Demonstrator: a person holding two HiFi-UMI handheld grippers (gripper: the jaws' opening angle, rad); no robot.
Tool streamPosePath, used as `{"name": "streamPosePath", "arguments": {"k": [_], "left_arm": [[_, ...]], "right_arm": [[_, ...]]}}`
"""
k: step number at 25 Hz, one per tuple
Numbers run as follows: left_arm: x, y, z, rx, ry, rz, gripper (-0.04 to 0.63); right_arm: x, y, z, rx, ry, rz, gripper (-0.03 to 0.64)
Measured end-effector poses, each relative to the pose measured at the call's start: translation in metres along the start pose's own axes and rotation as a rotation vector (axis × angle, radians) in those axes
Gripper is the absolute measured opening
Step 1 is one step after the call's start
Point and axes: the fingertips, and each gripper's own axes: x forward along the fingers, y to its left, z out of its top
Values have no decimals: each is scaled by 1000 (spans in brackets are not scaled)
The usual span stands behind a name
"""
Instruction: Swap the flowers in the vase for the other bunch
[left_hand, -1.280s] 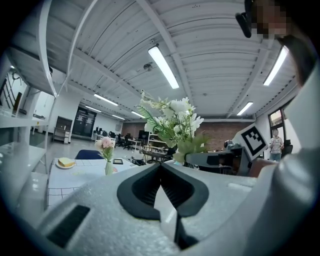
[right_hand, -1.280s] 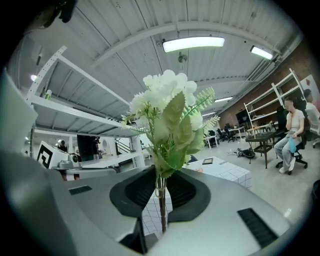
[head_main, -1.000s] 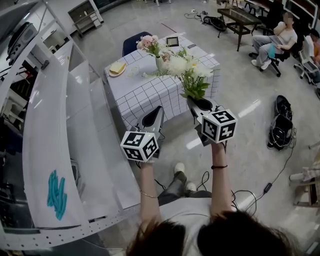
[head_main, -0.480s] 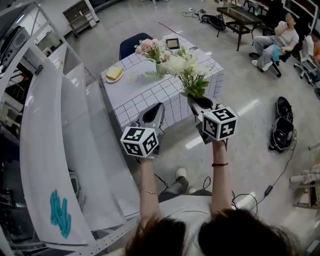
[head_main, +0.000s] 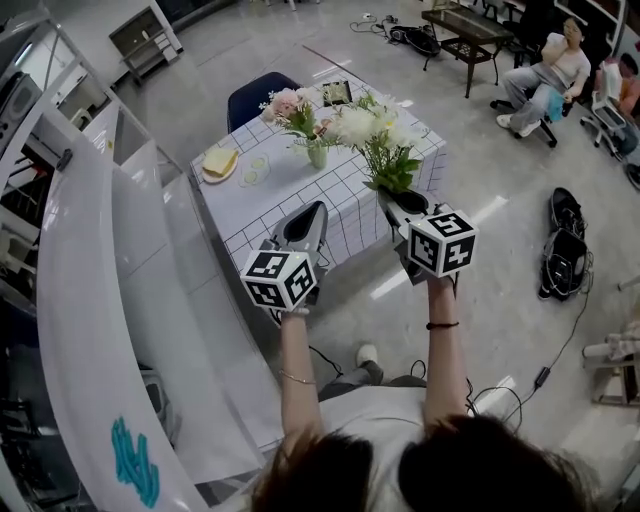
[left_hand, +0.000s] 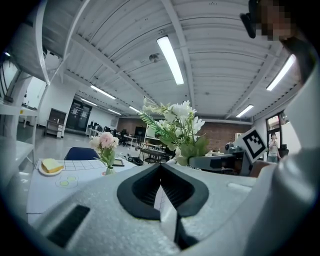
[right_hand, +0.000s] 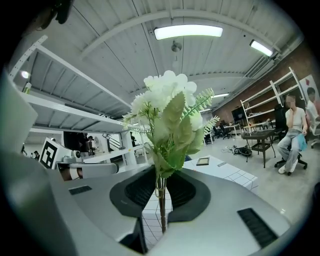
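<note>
White bunch (head_main: 372, 135) is gripped upright in the right tool (head_main: 395, 203); the vase (head_main: 317, 154) on the desk (head_main: 270, 205) is lined up straight ahead of the empty, clenched left tool (head_main: 310, 212).

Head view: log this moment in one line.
right gripper: shut on white bunch | left gripper: shut, empty | vase: holds pink flowers, on table

White bunch (head_main: 375, 140): white blooms, green lvs. Vase (head_main: 317, 155) pale green, w/ pink flowers (head_main: 290, 103). Table (head_main: 300, 205): white cloth, black grid. Chair (head_main: 255, 95) dark blue. Left gripper (head_main: 316, 208) & right gripper (head_main: 394, 204): grey, black pads, b/w marker cubes.
</note>
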Motion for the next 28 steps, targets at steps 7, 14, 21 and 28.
{"name": "streamPosePath", "arguments": {"k": [7,14,21,28], "left_arm": [[22,25,5,3,5,-23,11],[37,40,5,-6,8,-48,11],[53,50,2,-12,19,-52,11],[80,68,2,-25,23,-30,11]], "right_arm": [[25,-13,5,18,-13,-28,64],[43,-24,9,22,-19,-53,64],[54,-39,9,43,-26,-62,64],[80,-63,16,47,-17,-49,64]]}}
